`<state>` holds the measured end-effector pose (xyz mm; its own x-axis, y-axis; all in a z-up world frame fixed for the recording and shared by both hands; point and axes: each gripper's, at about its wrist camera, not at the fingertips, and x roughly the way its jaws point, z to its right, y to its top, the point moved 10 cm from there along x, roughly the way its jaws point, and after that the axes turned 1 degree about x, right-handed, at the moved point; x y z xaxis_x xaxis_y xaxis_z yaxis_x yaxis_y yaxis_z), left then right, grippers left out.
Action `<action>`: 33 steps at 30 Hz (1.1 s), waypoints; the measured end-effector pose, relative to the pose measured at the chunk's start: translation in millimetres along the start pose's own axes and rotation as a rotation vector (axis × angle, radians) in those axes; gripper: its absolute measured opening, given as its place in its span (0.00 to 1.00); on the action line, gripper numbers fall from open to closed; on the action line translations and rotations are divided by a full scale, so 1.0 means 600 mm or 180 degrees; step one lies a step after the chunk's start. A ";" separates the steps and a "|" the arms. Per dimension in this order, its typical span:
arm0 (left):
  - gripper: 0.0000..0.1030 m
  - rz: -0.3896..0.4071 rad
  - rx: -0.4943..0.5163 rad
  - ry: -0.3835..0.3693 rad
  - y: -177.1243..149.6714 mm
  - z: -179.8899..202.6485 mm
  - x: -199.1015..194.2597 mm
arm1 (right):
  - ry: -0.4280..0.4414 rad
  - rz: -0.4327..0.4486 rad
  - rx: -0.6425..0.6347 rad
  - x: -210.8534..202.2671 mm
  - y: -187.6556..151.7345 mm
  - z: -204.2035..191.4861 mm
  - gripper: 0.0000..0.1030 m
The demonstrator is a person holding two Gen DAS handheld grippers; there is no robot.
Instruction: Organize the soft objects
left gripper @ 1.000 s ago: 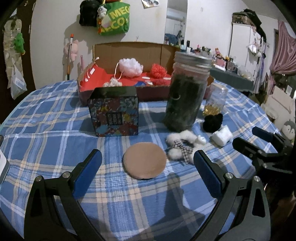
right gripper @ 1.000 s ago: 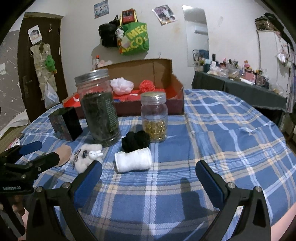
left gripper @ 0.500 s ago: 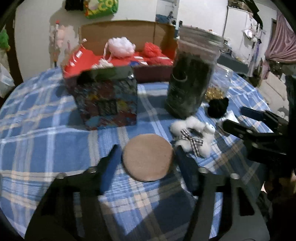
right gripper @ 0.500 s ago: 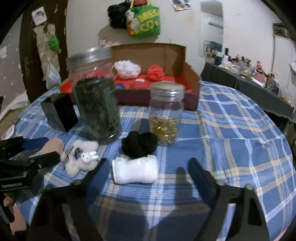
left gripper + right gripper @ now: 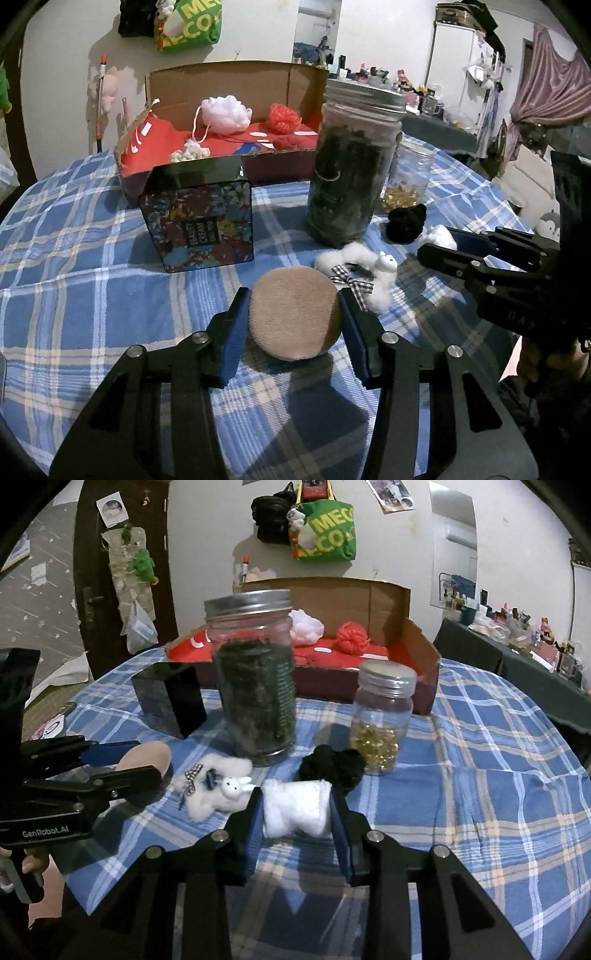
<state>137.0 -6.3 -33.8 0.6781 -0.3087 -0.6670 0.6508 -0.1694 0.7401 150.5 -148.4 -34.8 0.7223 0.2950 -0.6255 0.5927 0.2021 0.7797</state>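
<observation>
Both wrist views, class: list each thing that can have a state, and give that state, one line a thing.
Left gripper: jaws closing, tan round powder puff between them.
Right gripper: jaws closing, white soft roll pinched between them.
Tall glass jar of dark leaves: upright, metal lid on.
Small glass jar of gold capsules: upright, lid on.
Brown cardboard box: open, holding mesh sponges.
Floral tin box: closed, upright.
White plush rabbit: lying flat.
</observation>
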 end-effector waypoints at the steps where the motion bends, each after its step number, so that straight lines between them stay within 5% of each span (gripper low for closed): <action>1: 0.44 0.0003 0.0001 -0.0002 0.000 0.001 -0.001 | 0.0006 -0.0004 0.0010 0.001 0.000 0.000 0.35; 17: 0.44 0.0060 -0.0091 0.0055 0.008 -0.027 -0.024 | -0.0078 -0.0038 0.0114 -0.004 -0.004 0.030 0.35; 33: 0.44 -0.0051 -0.0345 0.0425 0.012 -0.145 -0.045 | -0.0327 -0.0113 0.0269 -0.005 0.012 0.113 0.36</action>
<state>153.2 82.5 -17.7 0.7021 -0.1786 -0.6893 0.6899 -0.0693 0.7206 176.7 -211.3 -29.2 0.7304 0.1911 -0.6557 0.6433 0.1301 0.7545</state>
